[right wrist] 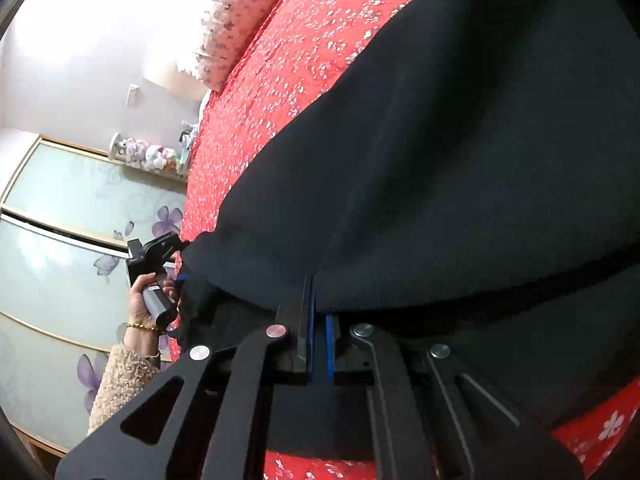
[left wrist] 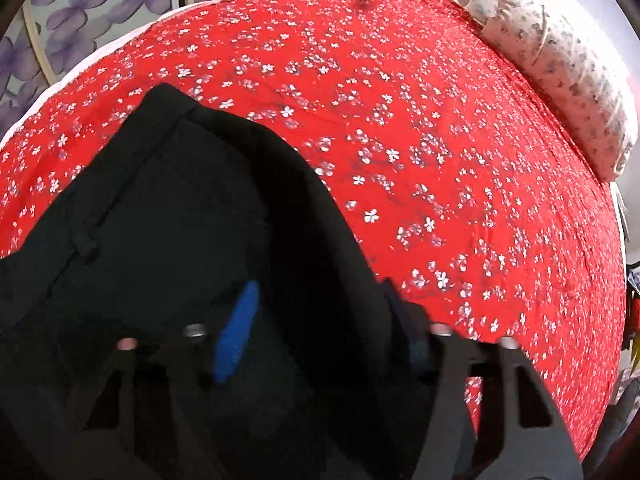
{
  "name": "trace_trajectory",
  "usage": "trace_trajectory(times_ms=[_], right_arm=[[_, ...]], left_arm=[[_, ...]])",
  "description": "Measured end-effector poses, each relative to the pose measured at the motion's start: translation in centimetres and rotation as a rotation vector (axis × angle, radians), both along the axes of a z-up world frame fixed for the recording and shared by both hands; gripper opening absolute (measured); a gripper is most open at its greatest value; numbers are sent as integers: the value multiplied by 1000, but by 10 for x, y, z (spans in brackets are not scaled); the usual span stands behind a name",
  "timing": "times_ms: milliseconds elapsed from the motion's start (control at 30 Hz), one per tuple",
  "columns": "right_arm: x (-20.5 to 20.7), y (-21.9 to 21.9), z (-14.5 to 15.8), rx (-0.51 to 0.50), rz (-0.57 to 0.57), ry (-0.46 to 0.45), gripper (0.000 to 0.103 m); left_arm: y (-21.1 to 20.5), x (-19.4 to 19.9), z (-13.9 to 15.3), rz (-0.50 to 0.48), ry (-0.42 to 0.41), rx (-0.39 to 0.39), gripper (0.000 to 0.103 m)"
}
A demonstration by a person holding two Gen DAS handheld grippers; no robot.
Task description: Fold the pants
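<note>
**Both grippers on the pants edge, fold not yet laid**

Okay, you hold the black pants [right wrist: 440,180] off the red floral bedspread [left wrist: 440,140] with both tools. Your right gripper [right wrist: 319,320] is clamped tight on the near hem edge; its blue pads sit almost together with fabric pinched between them. Your left gripper [left wrist: 316,320] is harder to read: one blue pad [left wrist: 236,332] shows, the other finger is buried in cloth, so from its own camera I cannot tell how far it is closed. In the right wrist view, though, that left gripper [right wrist: 160,248] sits at the far corner of the same edge with cloth bunched at its tip, so it looks like it grips the pants.

Key relation: the held edge runs between your two grippers, and the rest of the garment drapes away from them across the bed toward the pillow [left wrist: 560,80]. A seam [left wrist: 132,184] runs along the cloth away from the left gripper. Neither hand is nearer; both are at the edge. Likely next: carry that edge forward together, level, to keep the fold square.
</note>
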State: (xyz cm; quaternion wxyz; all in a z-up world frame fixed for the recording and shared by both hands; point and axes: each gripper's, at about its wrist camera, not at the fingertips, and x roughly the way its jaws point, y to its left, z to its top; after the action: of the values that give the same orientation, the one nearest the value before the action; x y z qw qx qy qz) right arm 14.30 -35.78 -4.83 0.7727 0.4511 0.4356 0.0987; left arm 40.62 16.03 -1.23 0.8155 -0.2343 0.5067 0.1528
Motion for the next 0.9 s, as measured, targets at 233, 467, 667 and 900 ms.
trace_trajectory(times_ms=[233,467,667,900], right_arm=[[0,-1,3,8,-11,-18,4],[-14,-20,17,22,-60,-93,4],[-33,-37,29,39,-119,-140,4],[-41,-41,14,4,-135,-35,4]], left_arm=[[19,-52,31,-29,-173,-127,8],[40,-169,97,-73,-391,-164,7],[40,-299,95,-95,-479,-74,8],[55,-354,0,28,-378,-177,12]])
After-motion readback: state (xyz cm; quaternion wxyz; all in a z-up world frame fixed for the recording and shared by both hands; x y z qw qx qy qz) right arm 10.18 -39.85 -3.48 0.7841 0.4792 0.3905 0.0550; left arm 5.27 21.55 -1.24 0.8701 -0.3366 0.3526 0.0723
